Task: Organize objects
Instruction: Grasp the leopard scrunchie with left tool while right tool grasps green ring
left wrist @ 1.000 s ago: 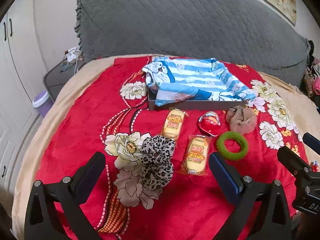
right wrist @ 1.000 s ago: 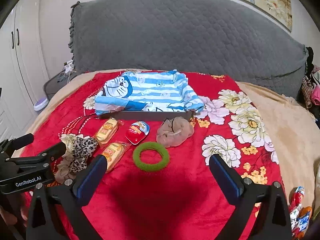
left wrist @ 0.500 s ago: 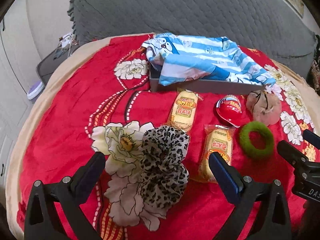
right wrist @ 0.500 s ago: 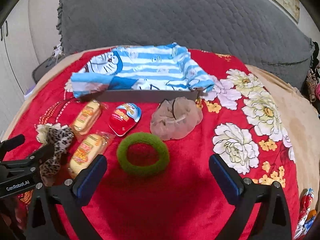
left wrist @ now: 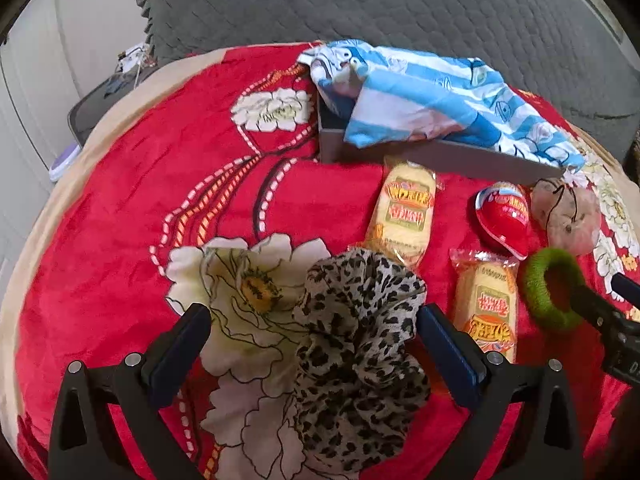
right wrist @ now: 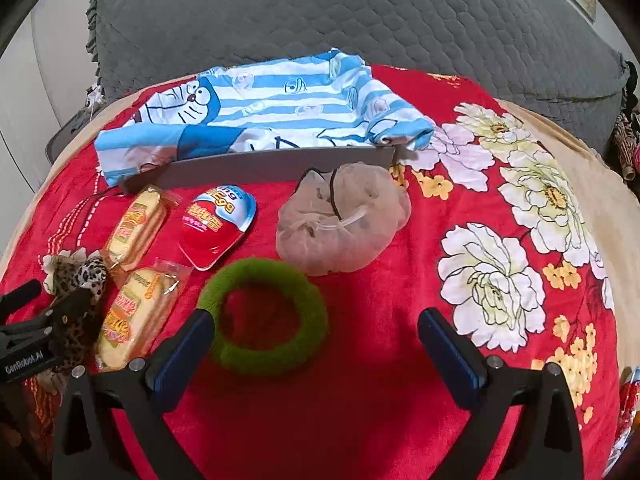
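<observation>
On a red floral blanket lie a leopard-print scrunchie [left wrist: 360,344], two wrapped cakes [left wrist: 405,211] [left wrist: 487,304], a red toy egg [right wrist: 216,225], a green fuzzy ring [right wrist: 264,316] and a beige mesh pouch [right wrist: 344,220]. Behind them stands a grey box [right wrist: 272,168] draped with a blue striped cartoon cloth [right wrist: 264,112]. My left gripper [left wrist: 314,340] is open, its fingers straddling the scrunchie. My right gripper [right wrist: 316,342] is open just above the green ring, which sits by its left finger.
A grey quilted headboard [right wrist: 320,12] rises behind the box. At the bed's left are a dark side table [left wrist: 100,108] and white cupboards. Snack packets [right wrist: 628,404] lie at the bed's right edge. Bare blanket spreads to the right of the pouch.
Both grippers have moved forward and down toward the bed. The left now frames the scrunchie and the right has closed in on the green ring. No object has shifted.
</observation>
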Demonstrator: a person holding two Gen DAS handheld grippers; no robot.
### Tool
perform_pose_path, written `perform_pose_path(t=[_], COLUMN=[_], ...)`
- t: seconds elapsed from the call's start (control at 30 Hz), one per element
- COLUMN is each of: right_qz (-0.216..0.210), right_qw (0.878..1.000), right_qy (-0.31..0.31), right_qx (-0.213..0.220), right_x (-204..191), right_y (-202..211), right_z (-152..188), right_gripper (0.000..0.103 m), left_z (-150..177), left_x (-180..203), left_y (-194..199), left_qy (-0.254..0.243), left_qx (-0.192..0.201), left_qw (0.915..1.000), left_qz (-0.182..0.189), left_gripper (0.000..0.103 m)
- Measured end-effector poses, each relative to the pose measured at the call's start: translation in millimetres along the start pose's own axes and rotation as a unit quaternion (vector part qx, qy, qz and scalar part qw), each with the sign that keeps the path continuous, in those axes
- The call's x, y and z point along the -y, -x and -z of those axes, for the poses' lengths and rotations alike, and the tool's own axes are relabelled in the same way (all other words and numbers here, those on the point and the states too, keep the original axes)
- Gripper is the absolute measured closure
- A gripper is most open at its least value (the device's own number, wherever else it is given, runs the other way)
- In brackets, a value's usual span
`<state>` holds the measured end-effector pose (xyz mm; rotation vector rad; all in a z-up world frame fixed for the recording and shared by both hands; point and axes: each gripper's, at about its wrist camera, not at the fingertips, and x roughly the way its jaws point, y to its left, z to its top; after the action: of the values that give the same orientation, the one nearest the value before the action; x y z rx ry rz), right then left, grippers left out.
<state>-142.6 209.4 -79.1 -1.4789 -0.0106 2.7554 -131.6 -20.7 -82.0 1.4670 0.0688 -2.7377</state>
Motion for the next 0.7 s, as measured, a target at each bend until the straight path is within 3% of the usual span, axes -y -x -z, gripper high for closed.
perform_pose_path(t=[0.17, 0.4, 0.6, 0.7], right_qz=[0.001, 0.002, 0.000, -0.004], right_qw=[1.000, 0.999, 0.999, 0.999], right_qy=[-0.007, -0.019, -0.018, -0.014], right_qx=[-0.013, -0.039, -0.036, -0.037], right_x=[1, 6, 9, 8], right_y=[-13, -29, -30, -29], right_z=[1, 1, 1, 1], right_gripper=[0.001, 0.015, 0.026, 0.037], left_z=[2, 4, 4, 6], left_x=[7, 5, 0, 3], left_y=[-9, -20, -27, -28], left_qy=[-0.012, -0.008, 0.000, -0.012], left_qx=[-0.005, -0.012, -0.022, -0.026], left_qw=[0.9999, 0.9999, 0.9998, 0.9996], left_qz=[0.004, -0.007, -0.002, 0.002], left_gripper=[0.000, 0.001, 0.013, 0.026])
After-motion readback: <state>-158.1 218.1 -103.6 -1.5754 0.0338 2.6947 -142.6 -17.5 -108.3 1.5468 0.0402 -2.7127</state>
